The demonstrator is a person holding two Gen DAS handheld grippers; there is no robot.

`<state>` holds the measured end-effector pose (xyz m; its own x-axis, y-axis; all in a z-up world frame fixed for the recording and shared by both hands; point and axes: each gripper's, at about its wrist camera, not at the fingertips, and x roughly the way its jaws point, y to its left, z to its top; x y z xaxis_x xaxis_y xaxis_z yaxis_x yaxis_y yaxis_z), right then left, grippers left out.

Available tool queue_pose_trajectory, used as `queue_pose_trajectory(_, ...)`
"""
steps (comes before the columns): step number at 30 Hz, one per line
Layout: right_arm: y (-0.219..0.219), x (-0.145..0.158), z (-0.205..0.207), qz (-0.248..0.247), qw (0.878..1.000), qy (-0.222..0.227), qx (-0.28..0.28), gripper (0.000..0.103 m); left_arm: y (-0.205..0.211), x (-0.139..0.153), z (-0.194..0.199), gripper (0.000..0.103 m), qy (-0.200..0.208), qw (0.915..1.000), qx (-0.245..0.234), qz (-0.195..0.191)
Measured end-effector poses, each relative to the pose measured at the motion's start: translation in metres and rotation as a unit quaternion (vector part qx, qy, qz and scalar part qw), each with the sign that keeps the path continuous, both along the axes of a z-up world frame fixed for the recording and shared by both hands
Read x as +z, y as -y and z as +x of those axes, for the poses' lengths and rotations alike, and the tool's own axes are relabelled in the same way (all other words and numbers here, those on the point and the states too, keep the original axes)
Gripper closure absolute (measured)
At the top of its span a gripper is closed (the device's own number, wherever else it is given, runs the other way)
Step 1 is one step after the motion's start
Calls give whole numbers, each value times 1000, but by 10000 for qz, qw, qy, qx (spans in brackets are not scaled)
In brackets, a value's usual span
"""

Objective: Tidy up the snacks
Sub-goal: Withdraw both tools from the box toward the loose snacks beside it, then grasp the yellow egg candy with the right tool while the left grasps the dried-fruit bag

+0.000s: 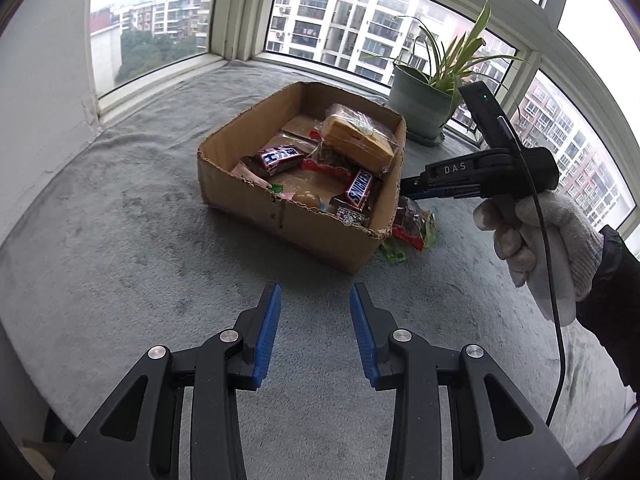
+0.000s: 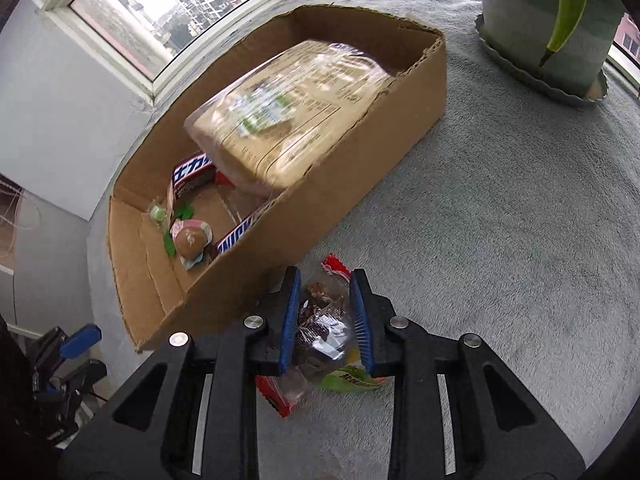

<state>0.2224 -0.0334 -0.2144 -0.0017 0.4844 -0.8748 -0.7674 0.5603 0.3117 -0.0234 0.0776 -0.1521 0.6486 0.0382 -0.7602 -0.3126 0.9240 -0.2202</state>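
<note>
1. Our right gripper (image 2: 325,316) points steeply down at the grey carpet, its blue pads pressed against a clear-wrapped brown snack packet (image 2: 320,320) lying just outside the cardboard box (image 2: 280,240); we judge this grip is meant to lift it into the box.
2. Our left gripper (image 1: 315,328) hovers apart from the box, jaws parted and holding nothing.
3. Inside the box we count one wrapped bread loaf (image 1: 358,140), two Snickers bars (image 1: 360,188), and a few small sweets.
4. One potted plant (image 1: 424,100) stands behind the box.
</note>
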Motion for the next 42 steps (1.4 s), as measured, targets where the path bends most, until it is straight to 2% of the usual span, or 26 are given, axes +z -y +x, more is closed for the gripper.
queue_pose_trajectory(2, 4, 2, -15, -148, 9994, 238, 195, 76, 0, 0, 1, 69, -4, 10000, -4, -10)
queue_pose_trajectory(7, 24, 1, -38, -228, 9982, 416, 366, 76, 6, -1, 8, 69, -12, 9999, -155, -38)
queue_pose_trajectory(14, 68, 2, -41, -28, 9996, 278, -12, 76, 18, -5, 21, 69, -35, 9990, -428, -154)
queue_pose_trajectory(20, 109, 20, -33, 328, 9975, 217, -587, 76, 28, -9, 29, 69, -111, 9981, -587, -171)
queue_pose_trajectory(24, 124, 20, -27, 129, 9952, 432, -864, 76, 40, -14, 35, 69, -169, 9967, -765, -193)
queue_pose_trajectory(33, 107, 4, -25, -145, 9938, 718, -832, 76, 65, -29, 58, 72, -265, 9933, -1112, -142)
queue_pose_trajectory(42, 95, -3, -22, -334, 9918, 1076, -596, 74, 61, -40, 83, 72, -230, 9962, -843, 4)
